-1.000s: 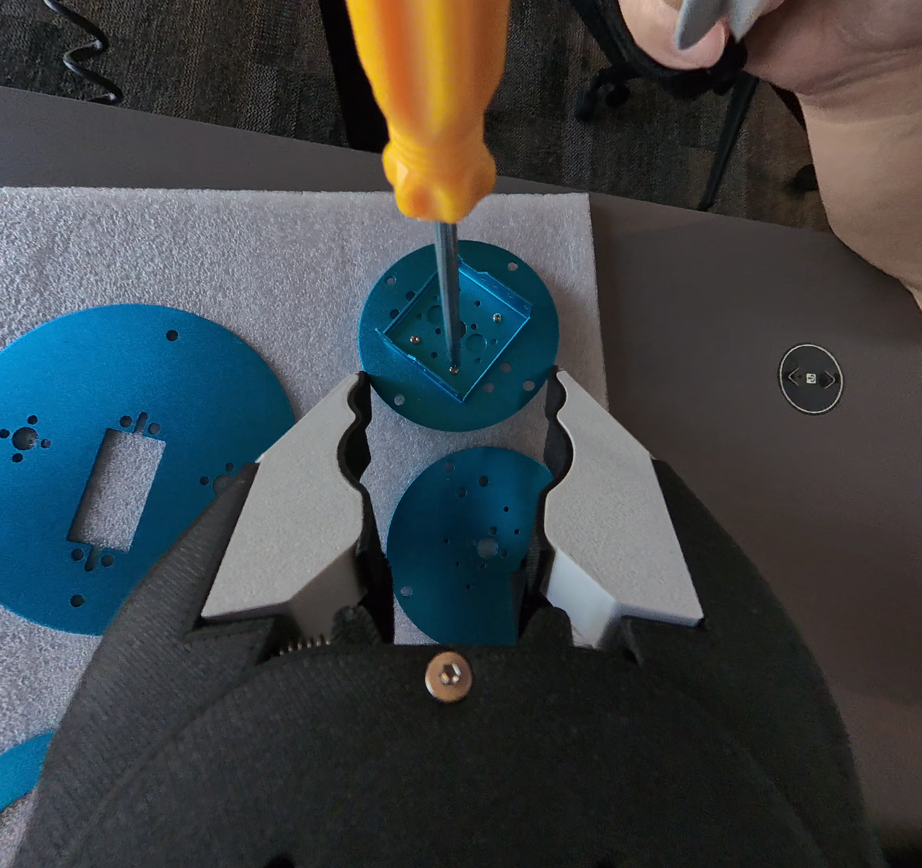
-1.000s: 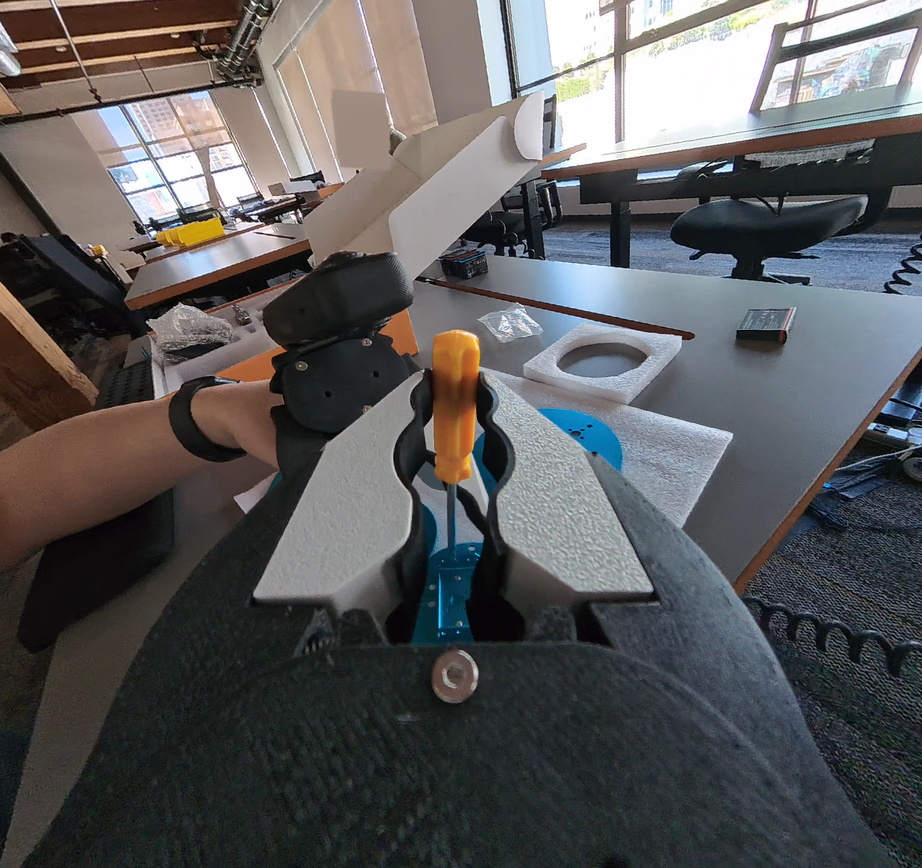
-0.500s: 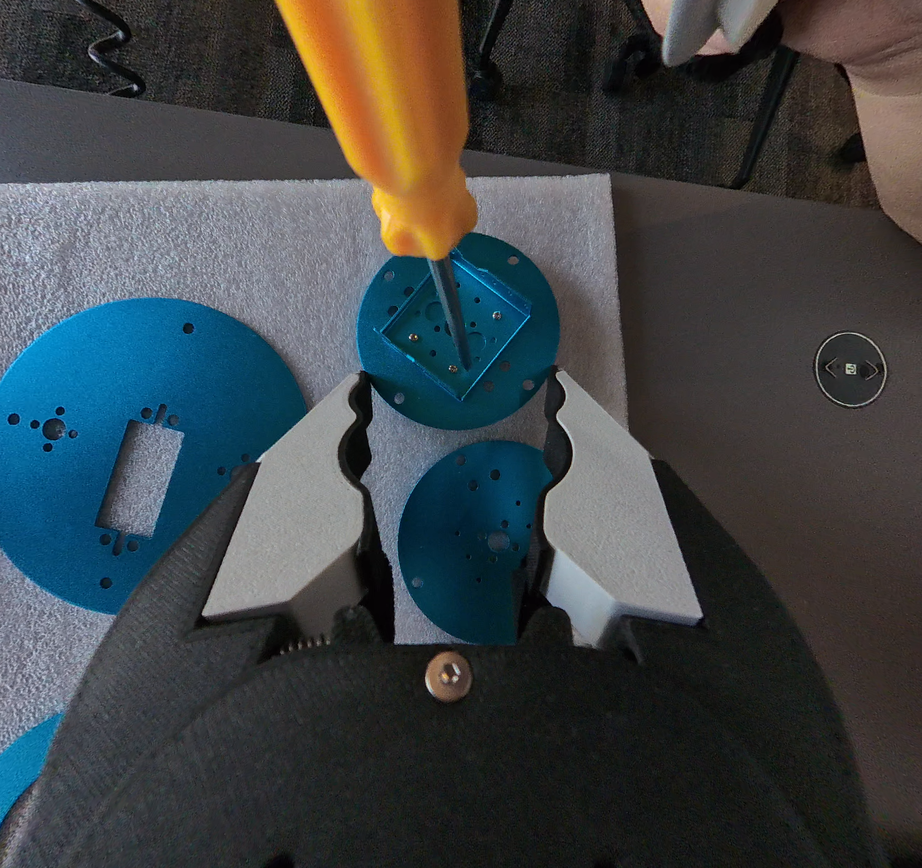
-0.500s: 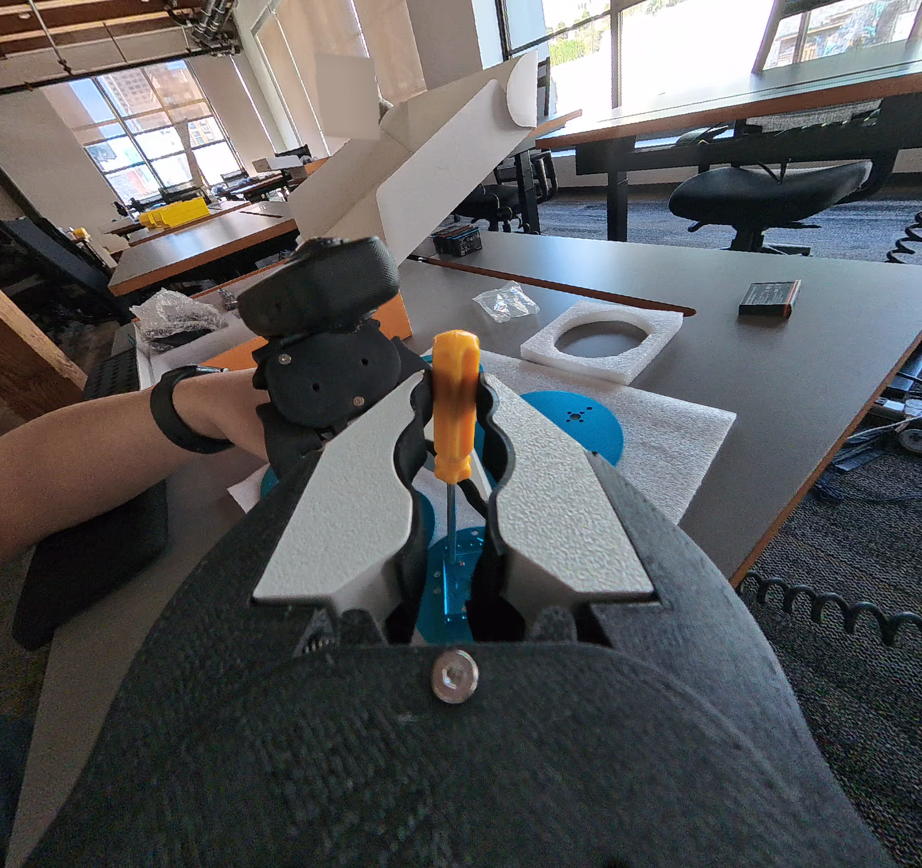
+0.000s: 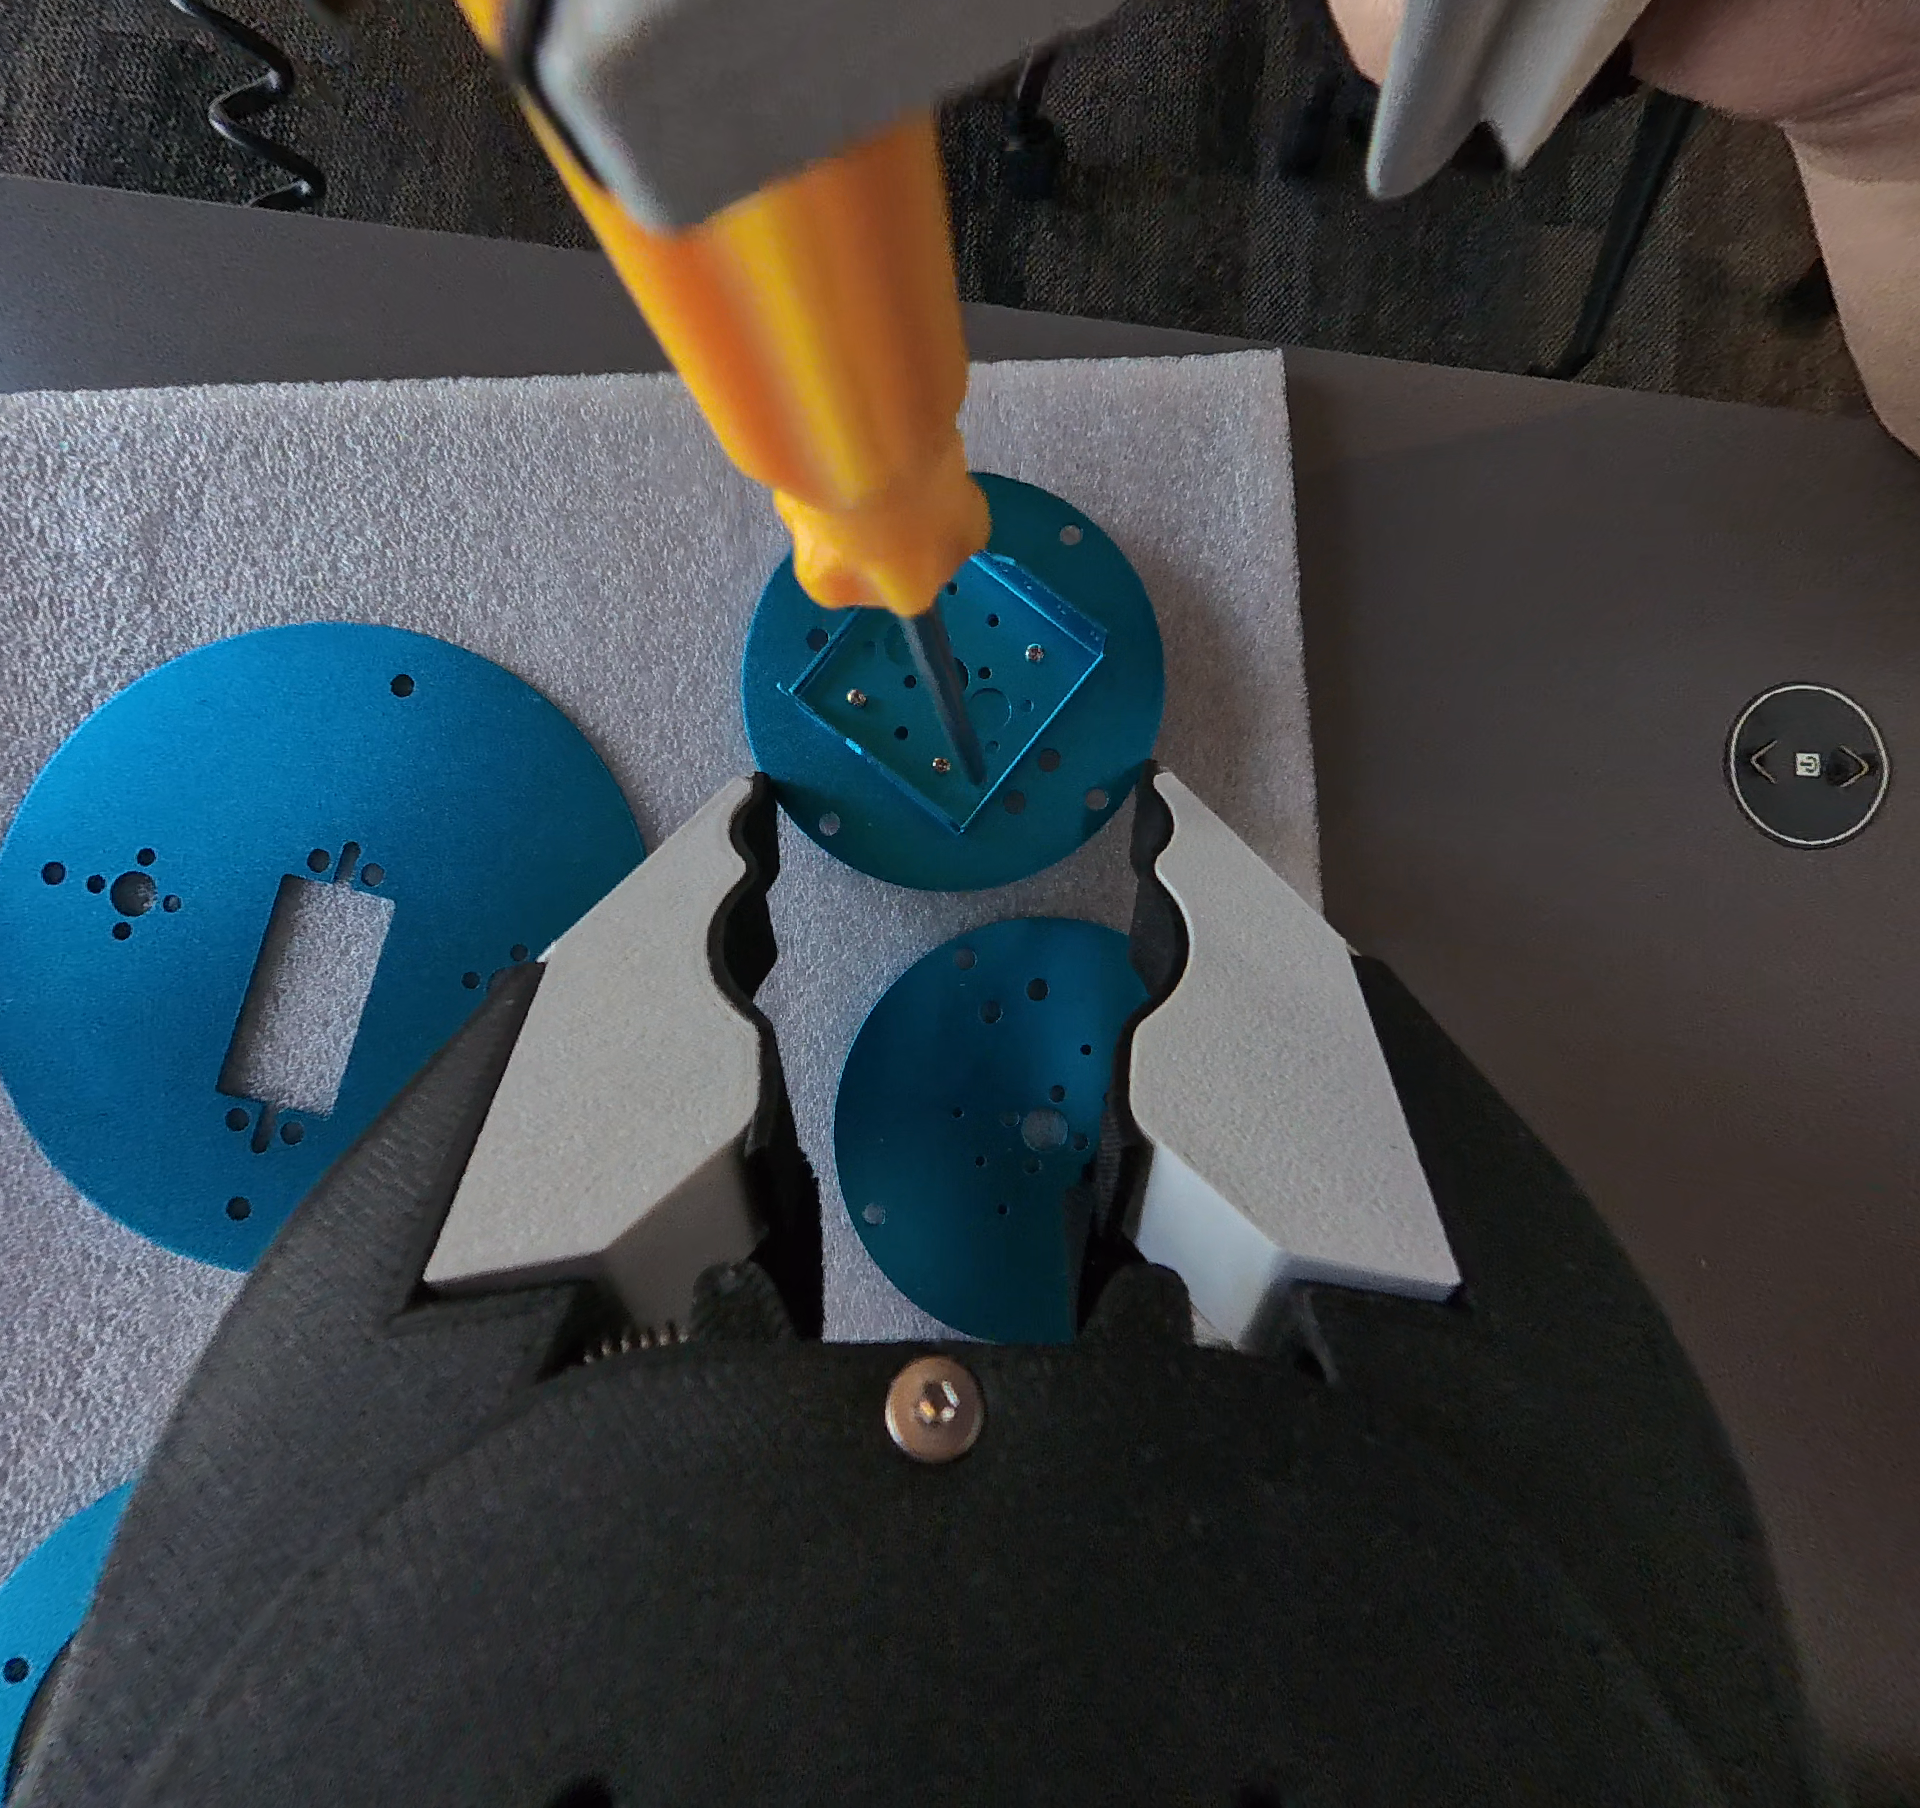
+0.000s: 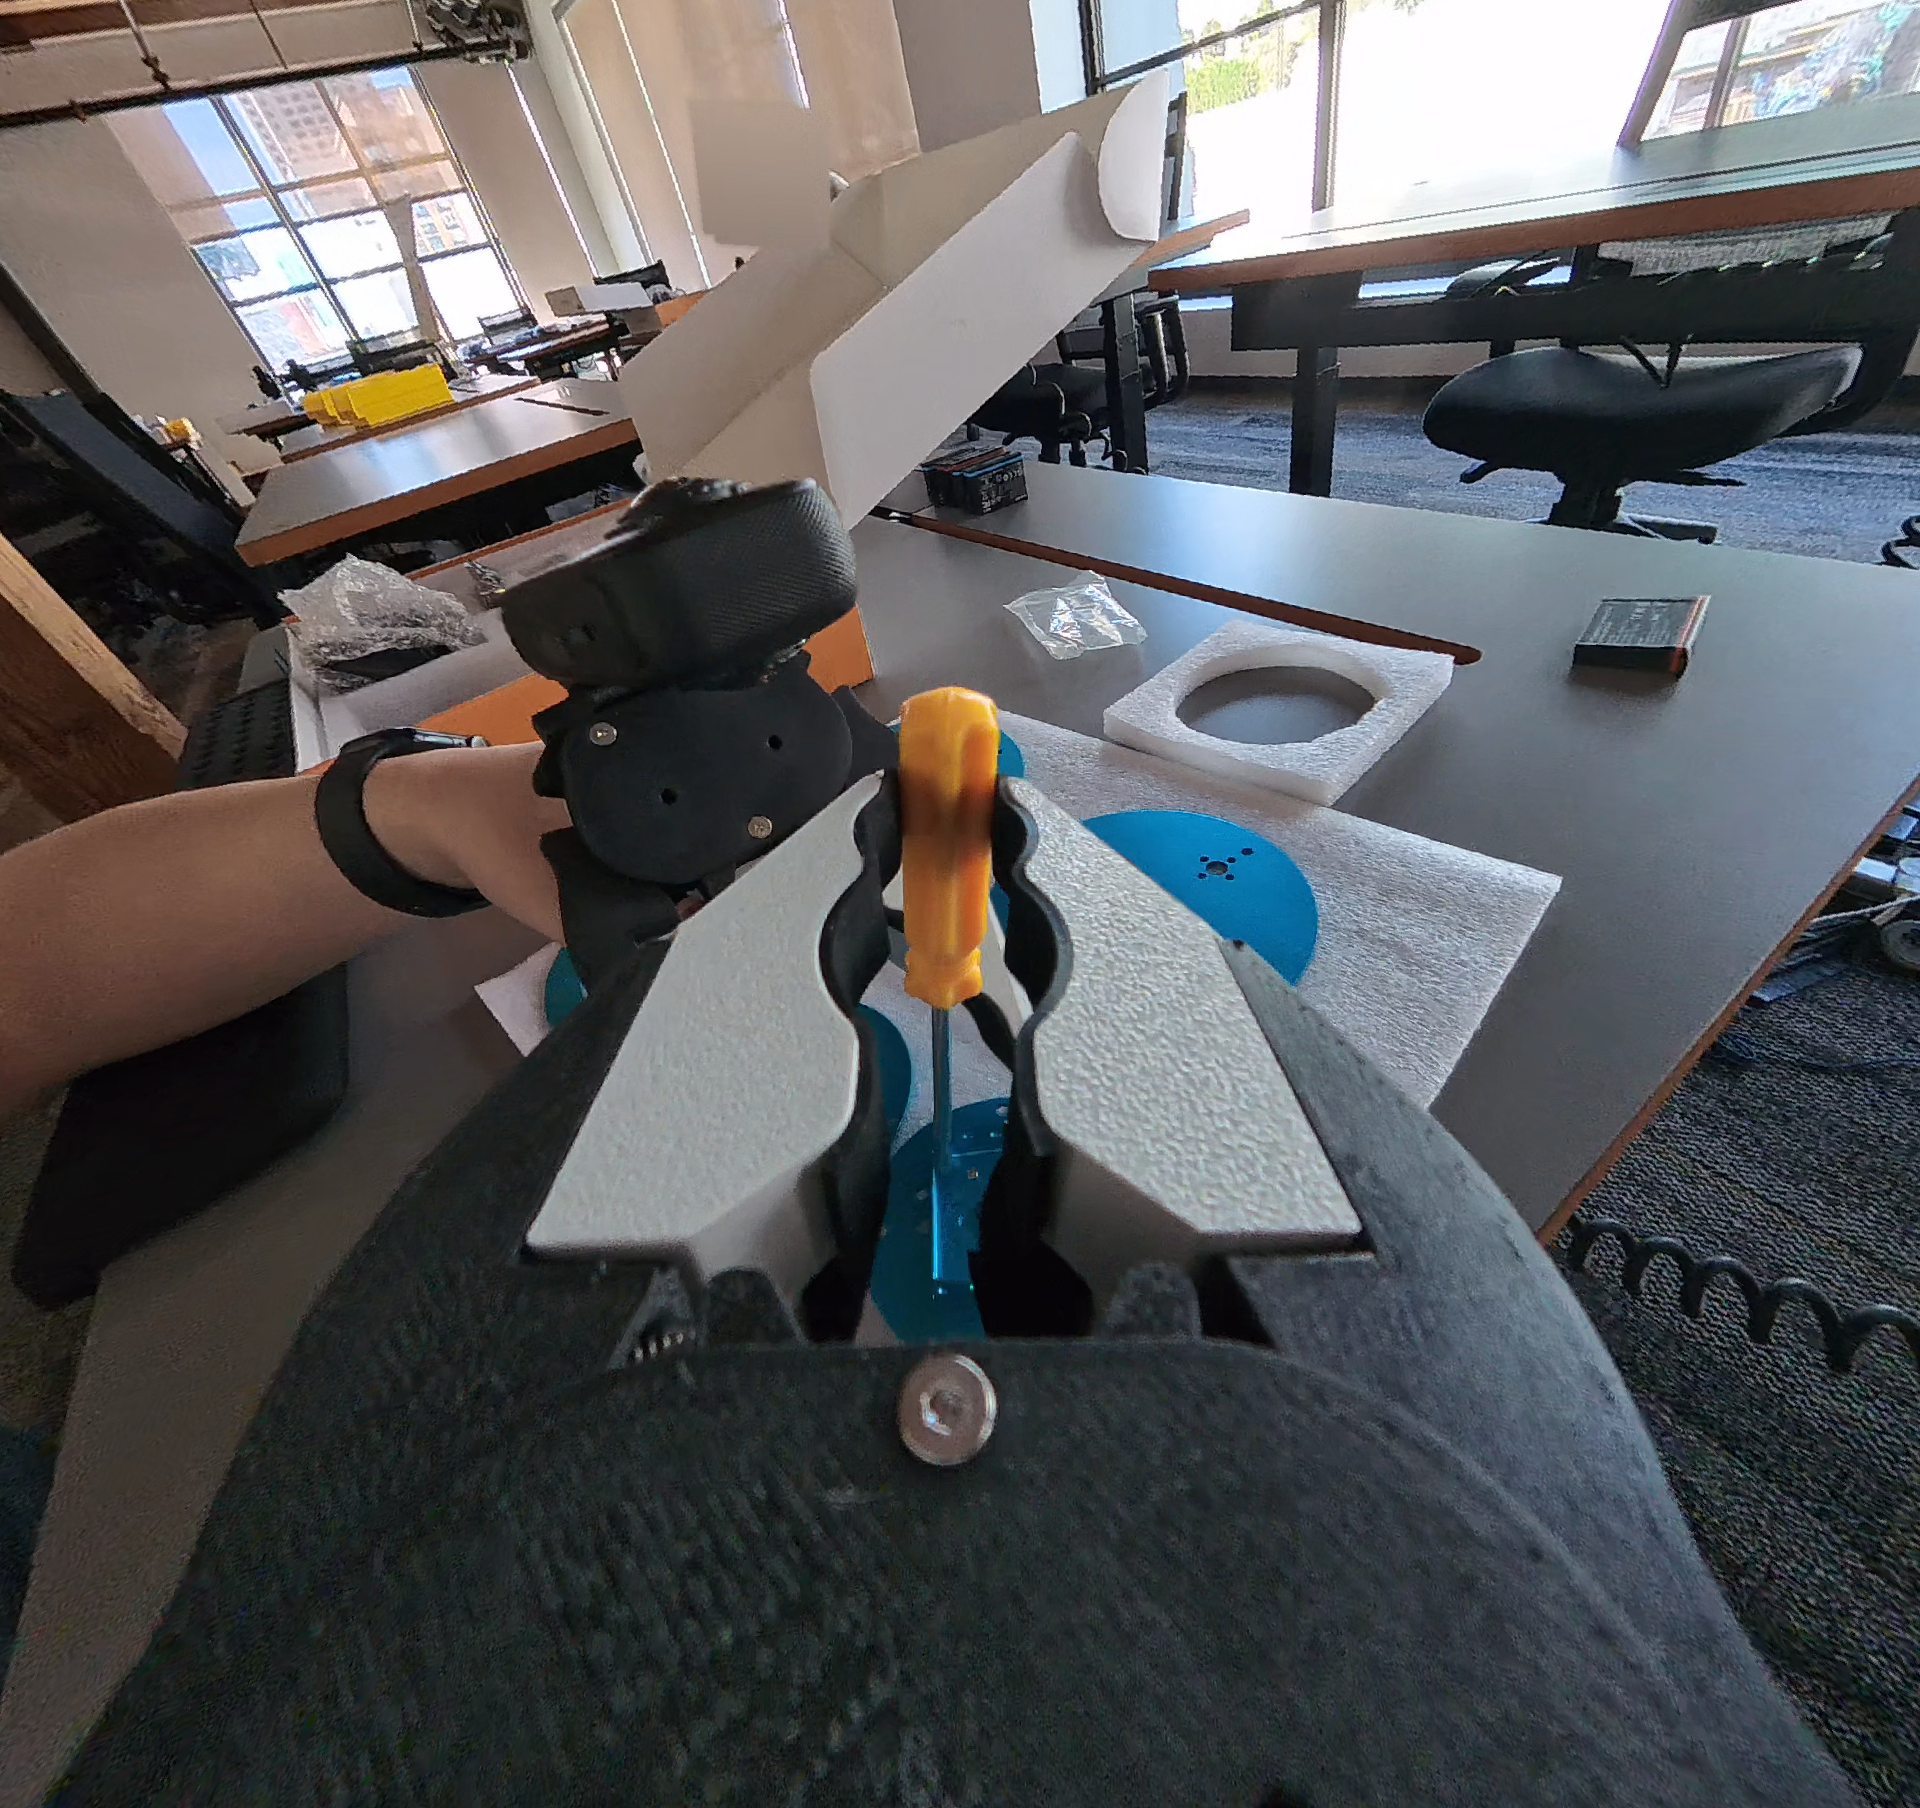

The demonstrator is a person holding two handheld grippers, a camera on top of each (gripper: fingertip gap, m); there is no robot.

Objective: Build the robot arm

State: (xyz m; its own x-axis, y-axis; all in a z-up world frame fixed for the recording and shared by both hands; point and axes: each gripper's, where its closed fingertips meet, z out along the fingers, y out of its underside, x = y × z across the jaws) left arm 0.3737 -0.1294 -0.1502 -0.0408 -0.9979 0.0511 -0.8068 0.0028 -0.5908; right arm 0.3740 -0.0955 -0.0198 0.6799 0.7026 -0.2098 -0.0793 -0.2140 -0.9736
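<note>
My right gripper [image 6: 948, 802] is shut on an orange-handled screwdriver [image 6: 943, 875]. In the left wrist view the screwdriver [image 5: 821, 376] leans to the upper left, its tip inside a blue square bracket [image 5: 940, 709] on a small blue disc [image 5: 1101, 636]. The bracket holds three small screws. My left gripper [image 5: 951, 797] is open and empty, its fingertips just short of that disc's near edge. A second small blue disc [image 5: 977, 1124] lies between its fingers on the white foam sheet [image 5: 468, 511]. The left gripper [image 6: 707, 782] also shows in the right wrist view.
A large blue disc [image 5: 260, 937] with a rectangular cut-out lies left on the foam. Another blue disc [image 6: 1216, 885], a white foam frame [image 6: 1278, 709], a plastic bag [image 6: 1075, 615] and a dark box [image 6: 1642, 631] lie farther along the grey table [image 5: 1558, 927]. Table edge is close behind. About 12 centimeters separates my left fingertips from my right.
The screwdriver has tilted from near upright to leaning left, its tip shifting off the near screw. The right gripper has dropped closer into the left view. The left gripper stays open.
</note>
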